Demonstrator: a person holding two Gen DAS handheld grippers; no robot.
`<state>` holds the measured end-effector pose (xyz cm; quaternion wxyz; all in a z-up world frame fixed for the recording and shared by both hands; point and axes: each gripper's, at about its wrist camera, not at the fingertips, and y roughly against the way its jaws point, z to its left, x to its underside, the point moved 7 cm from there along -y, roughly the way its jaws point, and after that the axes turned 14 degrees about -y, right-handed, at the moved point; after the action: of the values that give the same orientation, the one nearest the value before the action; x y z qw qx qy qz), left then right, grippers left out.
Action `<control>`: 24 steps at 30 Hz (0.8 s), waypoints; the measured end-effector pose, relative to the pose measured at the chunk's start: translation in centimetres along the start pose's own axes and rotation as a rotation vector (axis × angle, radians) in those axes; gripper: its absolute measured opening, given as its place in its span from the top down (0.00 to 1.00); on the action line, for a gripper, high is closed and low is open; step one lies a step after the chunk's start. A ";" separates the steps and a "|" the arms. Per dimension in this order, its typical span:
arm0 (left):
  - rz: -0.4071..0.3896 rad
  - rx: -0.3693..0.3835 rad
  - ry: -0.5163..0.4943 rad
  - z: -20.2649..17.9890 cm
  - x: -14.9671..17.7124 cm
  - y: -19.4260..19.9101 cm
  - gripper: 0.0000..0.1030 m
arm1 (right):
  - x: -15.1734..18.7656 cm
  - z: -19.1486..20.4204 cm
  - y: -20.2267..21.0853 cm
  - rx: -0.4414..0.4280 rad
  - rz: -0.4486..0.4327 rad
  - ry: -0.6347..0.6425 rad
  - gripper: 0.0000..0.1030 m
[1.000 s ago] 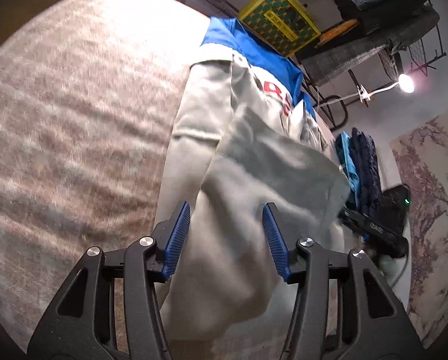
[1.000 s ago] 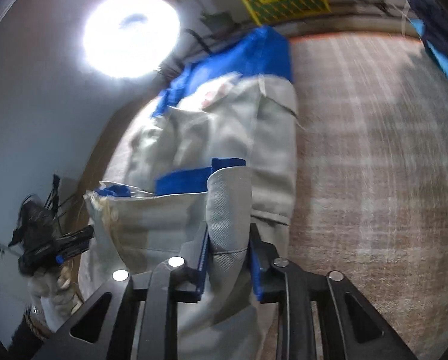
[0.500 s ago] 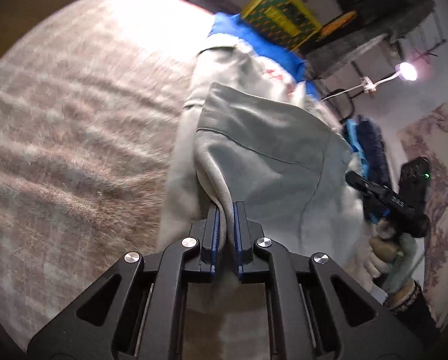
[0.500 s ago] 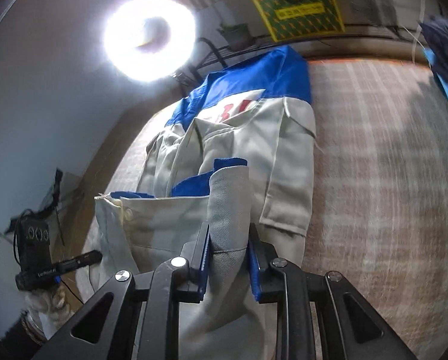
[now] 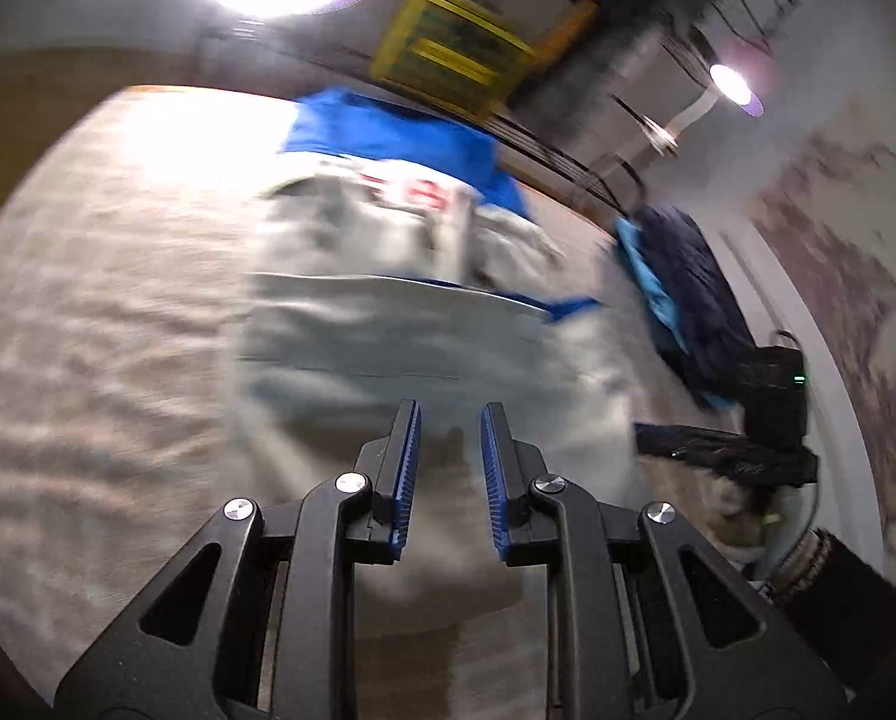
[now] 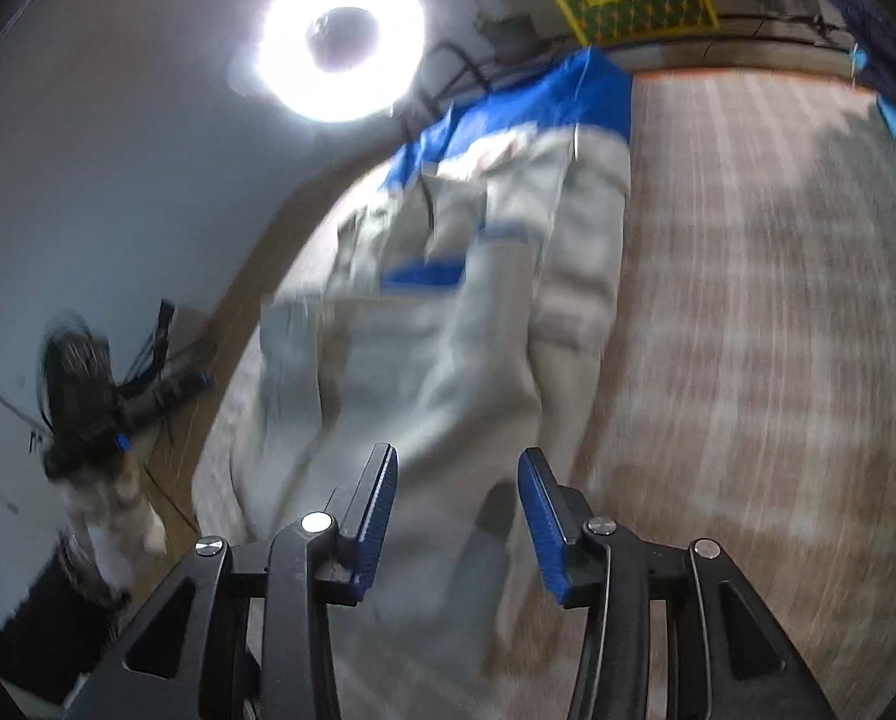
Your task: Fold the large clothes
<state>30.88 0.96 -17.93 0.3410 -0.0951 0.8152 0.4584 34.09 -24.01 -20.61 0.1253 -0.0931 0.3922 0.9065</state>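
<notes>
Both views are motion-blurred. The grey and blue jacket [image 5: 400, 312] lies on a worktop covered with a beige woven cloth [image 5: 100, 324], its blue collar end pointing away from the cameras. The near hem portion is folded up over the body, its edge running crosswise with a blue strip showing at the right end in the left wrist view. A red marking shows on the chest panel below the blue yoke.

The left gripper [image 5: 448, 468] hovers above the folded near part of the jacket. Its blue-padded fingers [image 5: 405, 468] stand slightly apart, having just been opening, and no fabric is caught between them.

The right gripper [image 6: 457, 516] is also over the near part of the jacket [image 6: 448, 360]. Its fingers [image 6: 376, 516] stand wider apart, having likewise just been opening, and the cloth lies below them, not pinched.

A dark blue garment [image 5: 688, 294] with a light blue lining lies to the right of the jacket, apart from it. A ring light [image 6: 340, 42] glares above the far edge. A yellow and green crate [image 5: 448, 54] stands beyond the worktop.
</notes>
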 end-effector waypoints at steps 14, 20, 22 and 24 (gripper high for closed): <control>0.097 -0.148 0.085 3.7 -1.4 -9.7 0.90 | 4.5 -0.8 0.3 0.048 0.059 0.025 0.99; 0.035 -0.181 0.009 3.1 -3.1 -4.7 0.90 | 3.3 2.0 3.9 0.122 -0.048 0.148 0.89; 0.007 -0.184 -0.022 2.7 -3.2 -2.5 0.90 | 2.4 3.3 5.3 0.131 -0.129 0.197 0.70; -0.003 -0.179 -0.049 2.8 -2.5 -0.7 0.90 | 2.0 5.1 6.1 0.100 -0.188 0.255 0.67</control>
<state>34.43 2.40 -17.76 0.3515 -0.1151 0.7622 0.5313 30.05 -23.95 -13.52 0.1631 -0.2374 0.4393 0.8509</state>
